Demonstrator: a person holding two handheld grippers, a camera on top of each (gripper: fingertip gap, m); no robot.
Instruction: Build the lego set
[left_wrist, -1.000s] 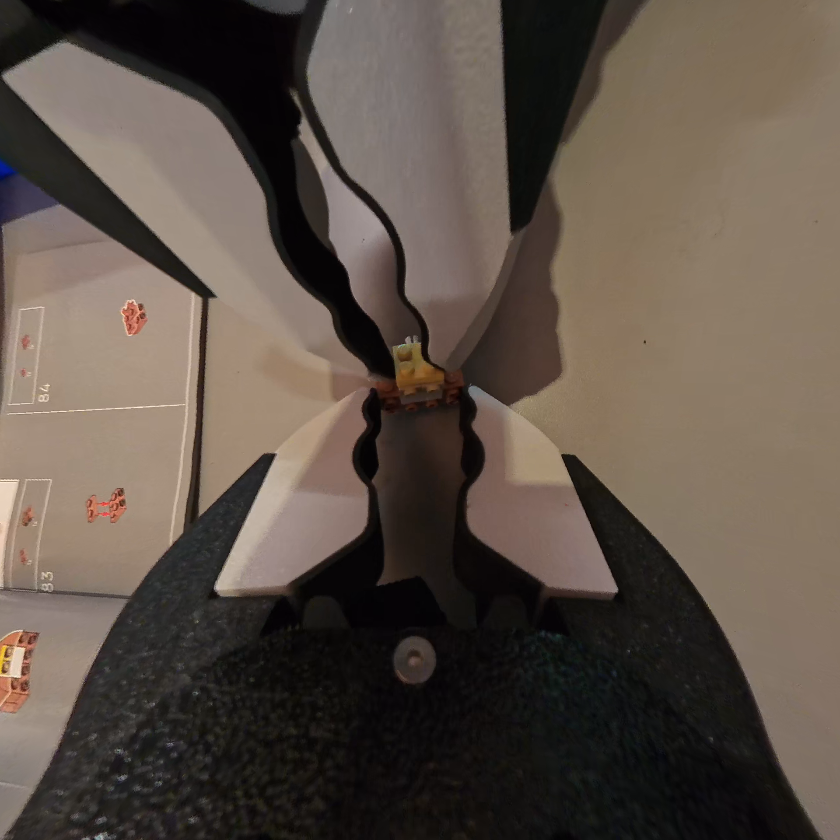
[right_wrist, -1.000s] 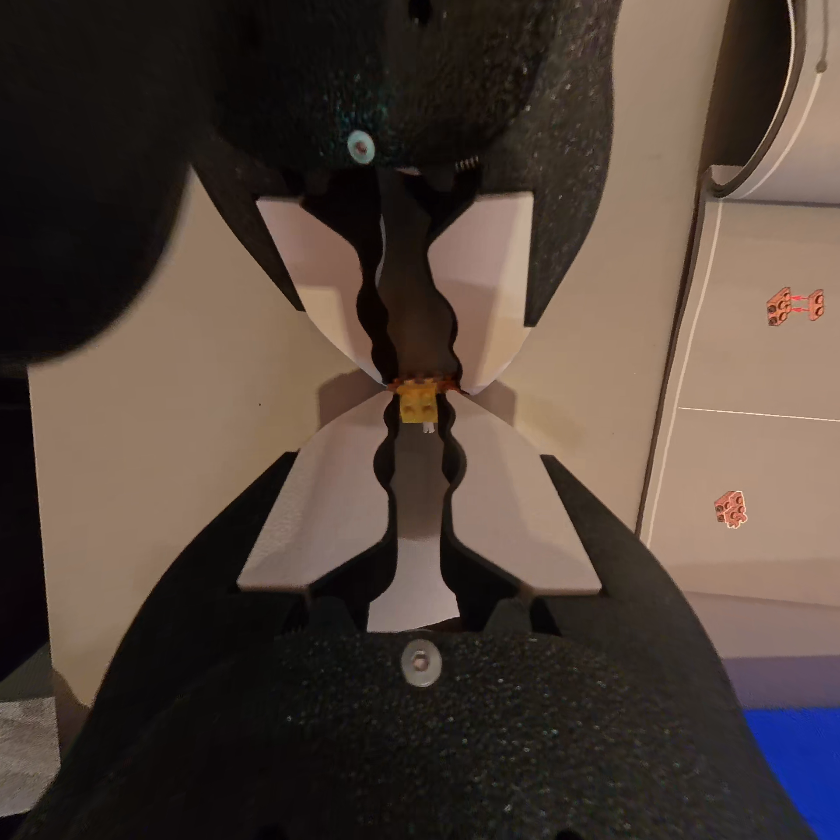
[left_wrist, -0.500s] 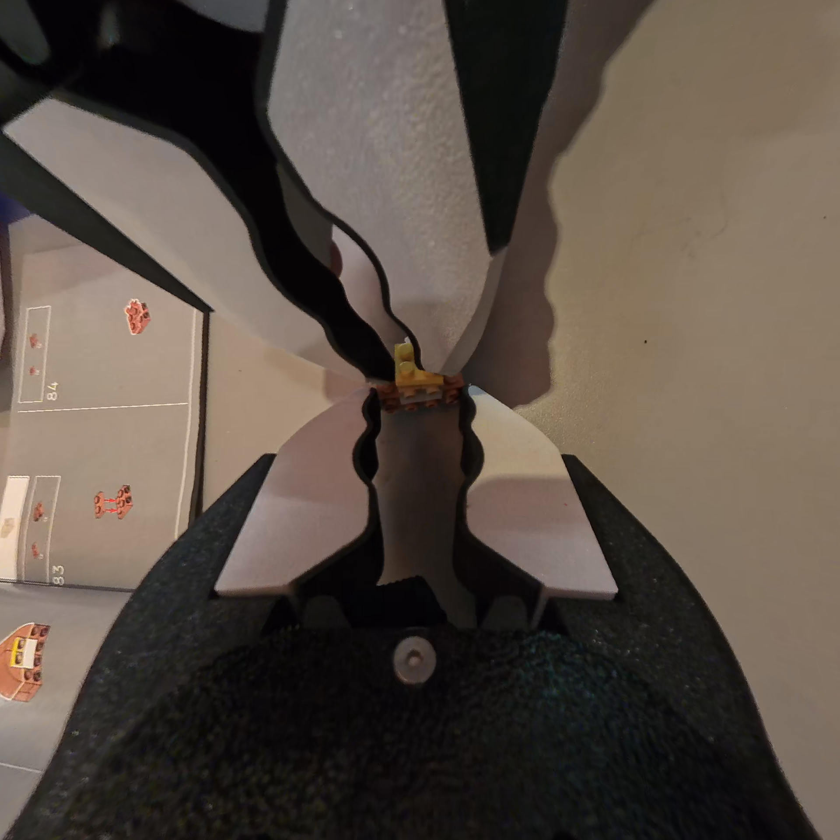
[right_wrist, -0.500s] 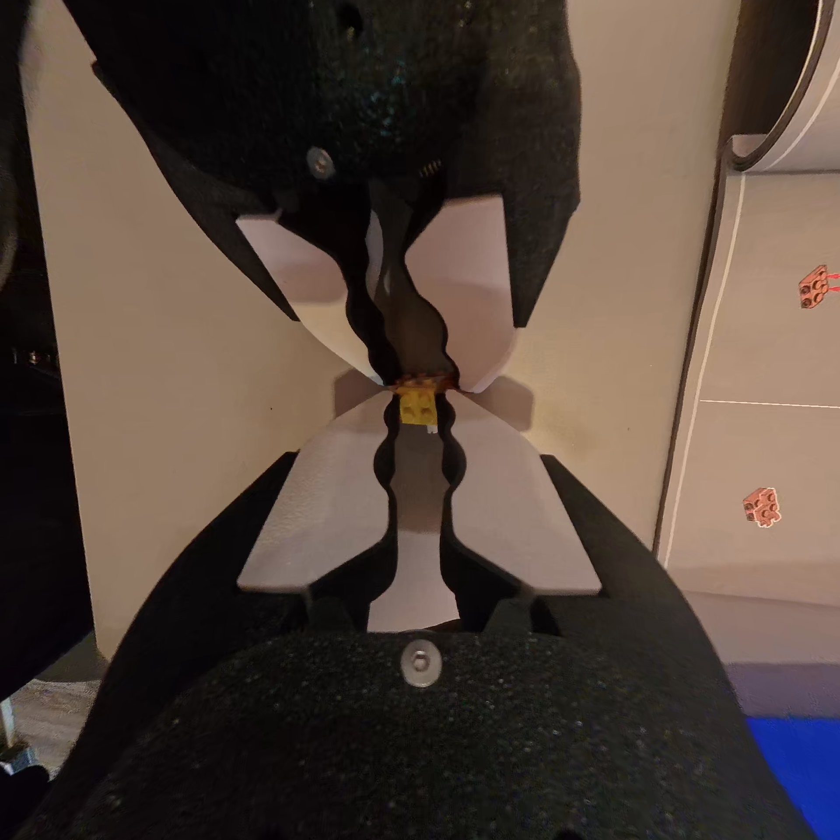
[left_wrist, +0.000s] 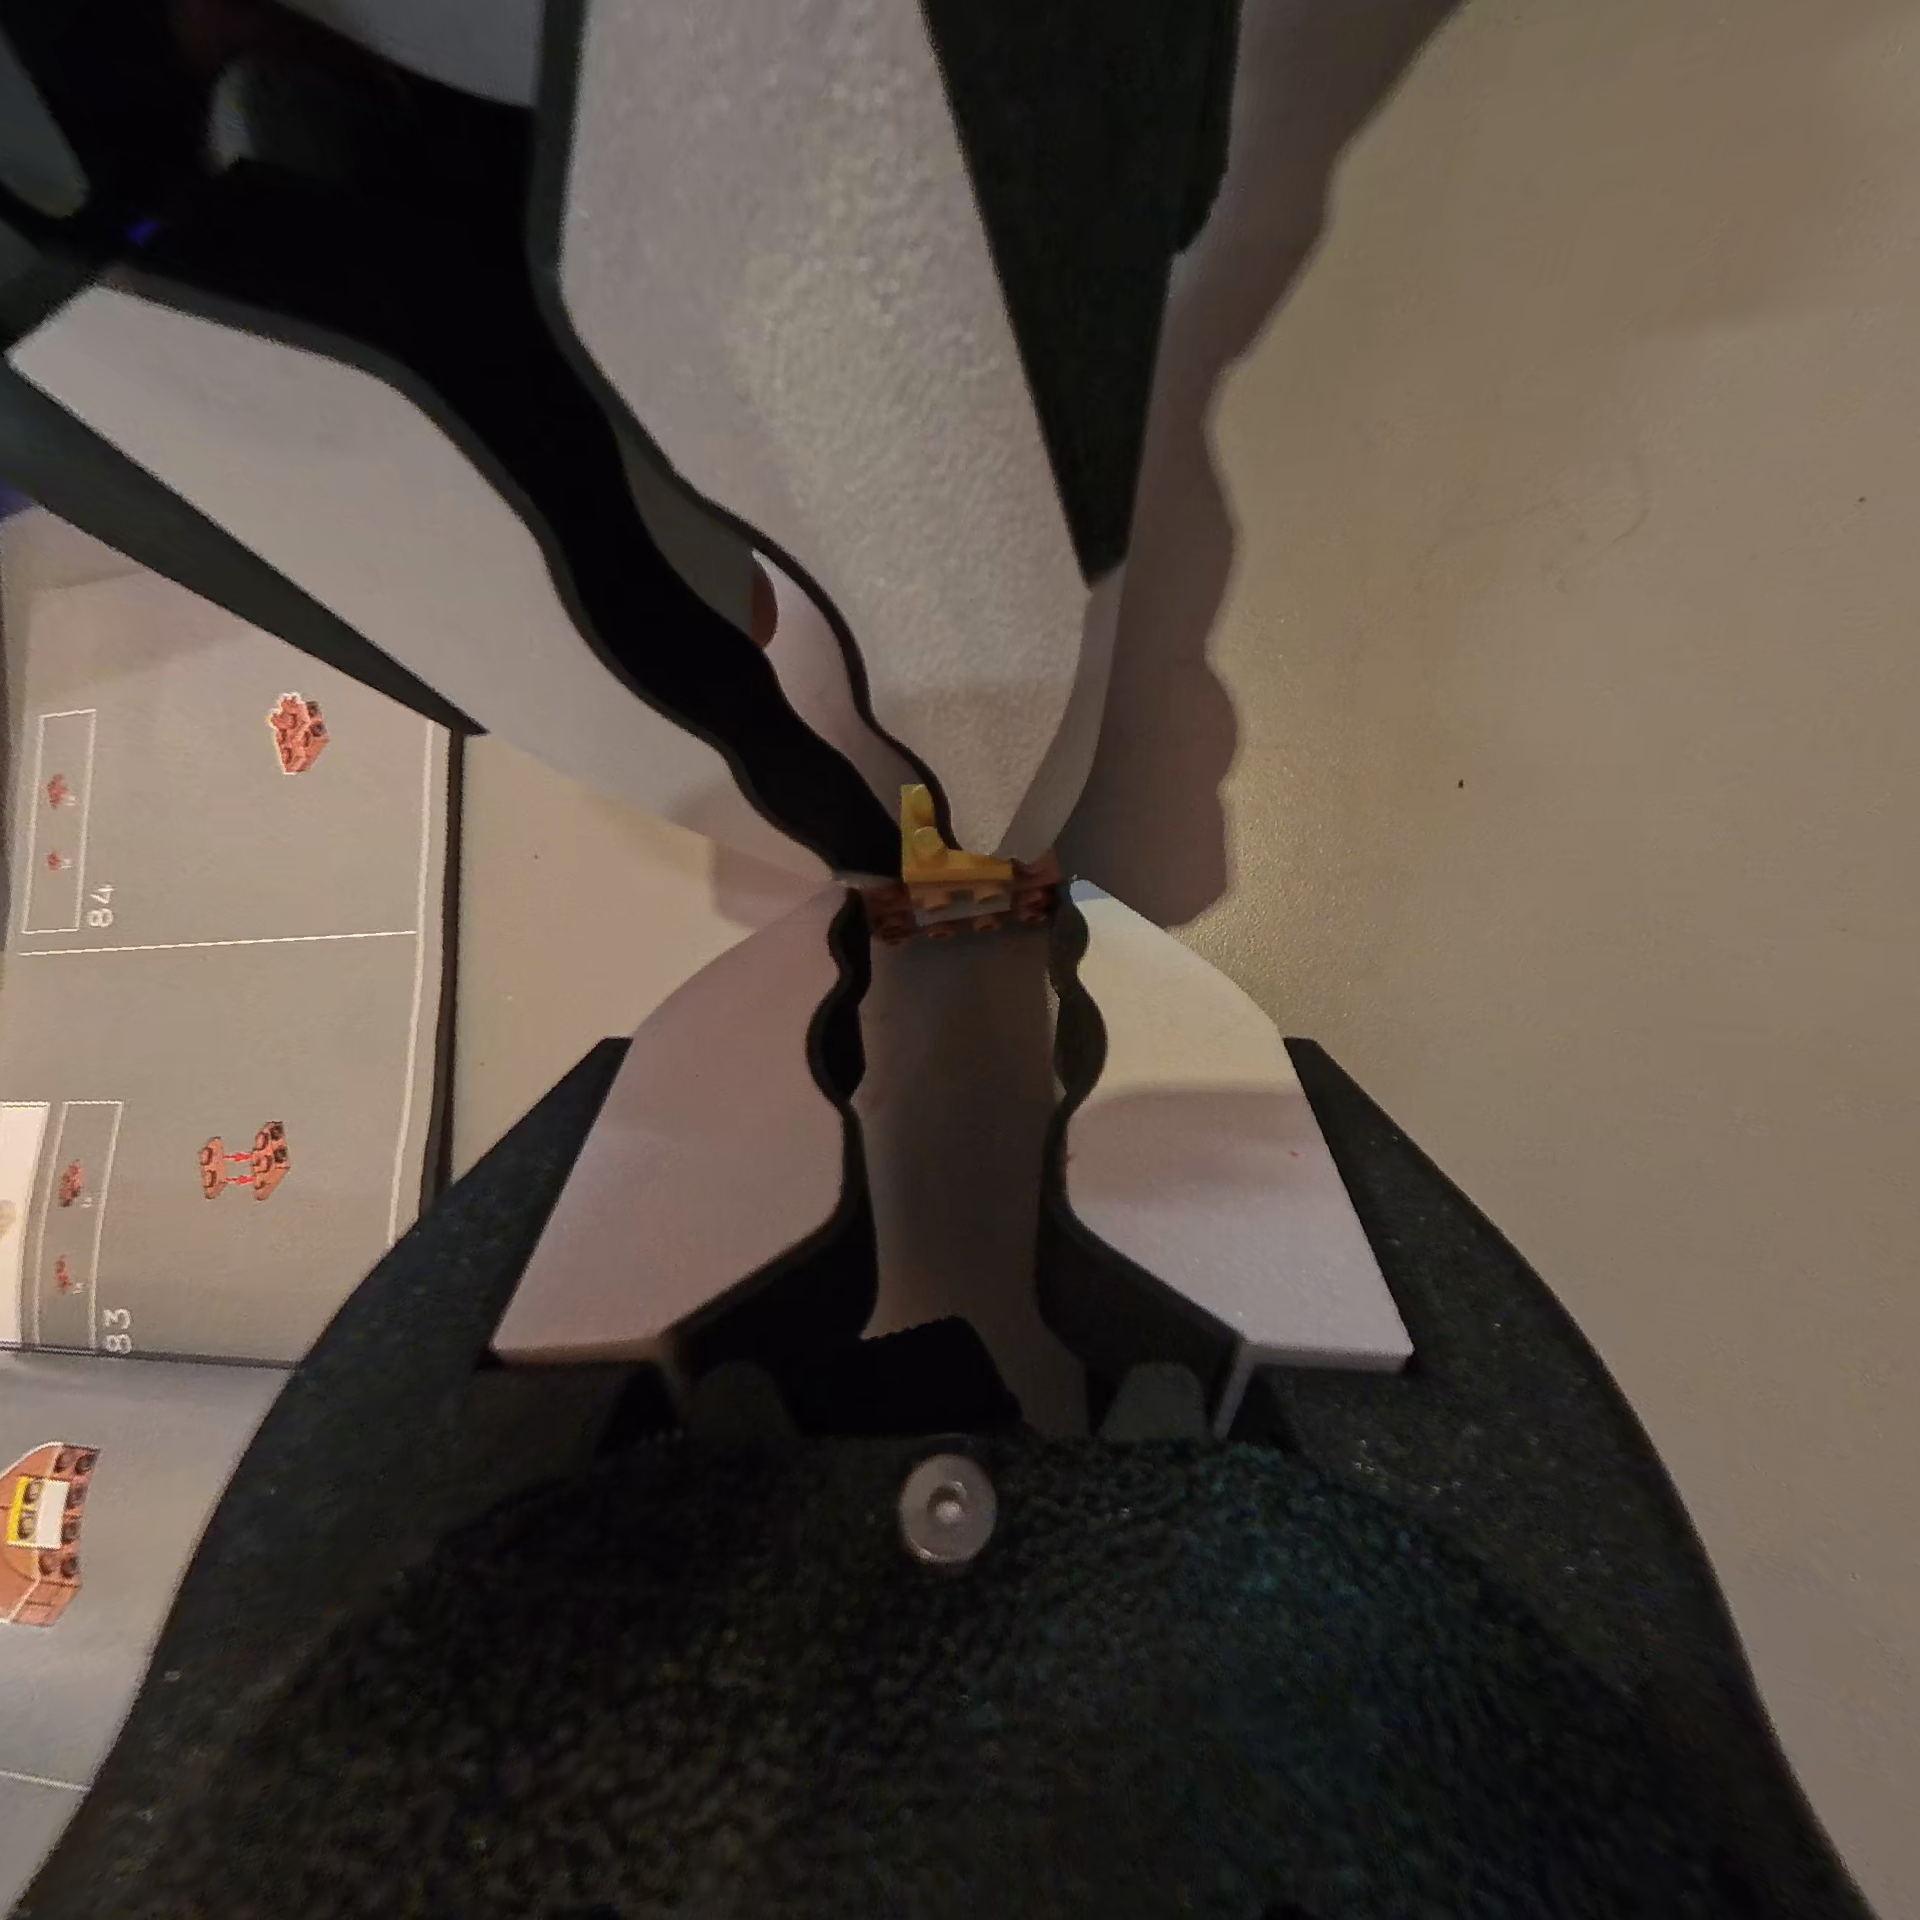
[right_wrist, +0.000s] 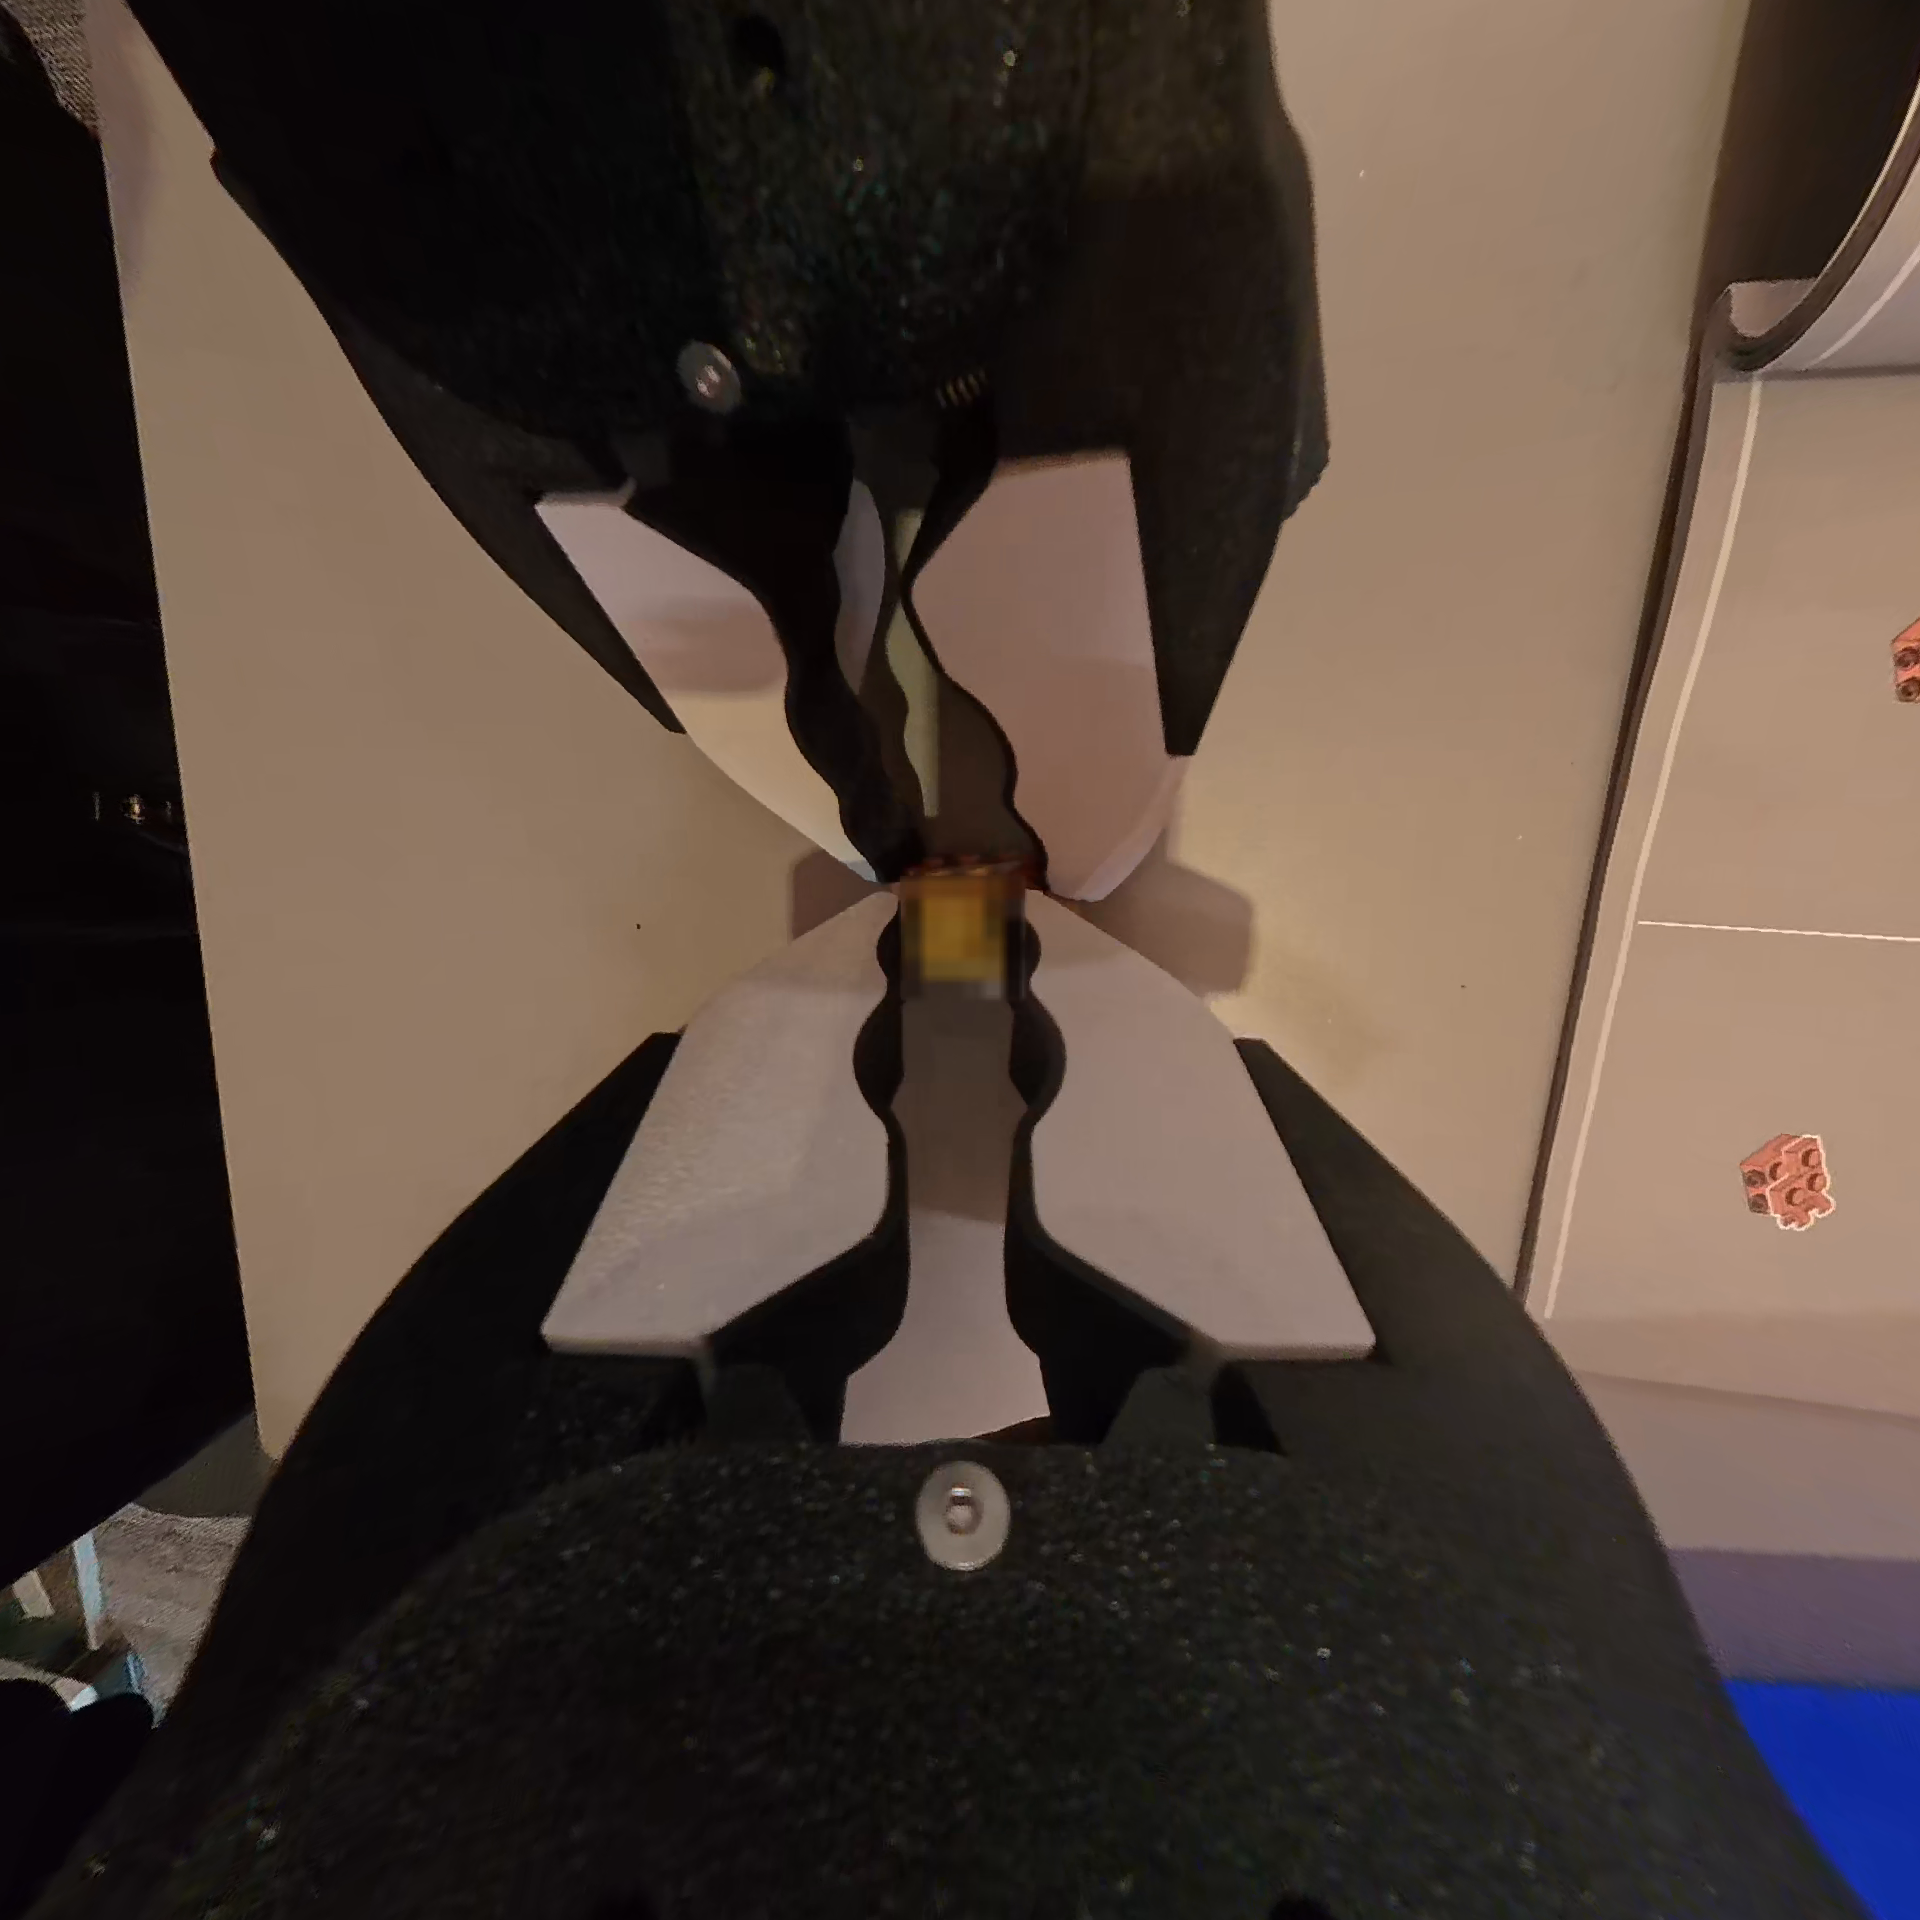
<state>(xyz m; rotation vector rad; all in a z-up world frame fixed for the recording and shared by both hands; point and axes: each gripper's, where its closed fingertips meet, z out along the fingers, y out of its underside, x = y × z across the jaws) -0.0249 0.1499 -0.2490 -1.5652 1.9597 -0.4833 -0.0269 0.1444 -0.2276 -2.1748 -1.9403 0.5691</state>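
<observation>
The two grippers meet tip to tip above a cream table (left_wrist: 1558, 727). My left gripper (left_wrist: 961, 914) is shut on a small brown brick assembly (left_wrist: 966, 912) with a grey part in it; both pads press its ends. My right gripper (right_wrist: 958, 940) is shut on a small yellow angled brick piece (right_wrist: 956, 935), which sits against the brown assembly (right_wrist: 966, 862). In the left wrist view the yellow piece (left_wrist: 935, 852) stands on the brown assembly, pinched by the right gripper's fingers (left_wrist: 831, 520) that come from above. In the right wrist view the left gripper's fingers (right_wrist: 1060, 727) come from above.
A grey printed building guide with pictures of brown bricks lies to the left in the left wrist view (left_wrist: 229, 935) and to the right in the right wrist view (right_wrist: 1766, 1039). A dark-rimmed round thing (right_wrist: 1829, 208) stands at the top right. A blue surface (right_wrist: 1829, 1797) shows at the bottom right. Only a small space, under 4 cm, lies between the two pairs of fingers.
The two grippers have tilted against each other while staying tip to tip. The brown assembly and the yellow piece stay in their grasps, and the yellow piece now shows more side-on.
</observation>
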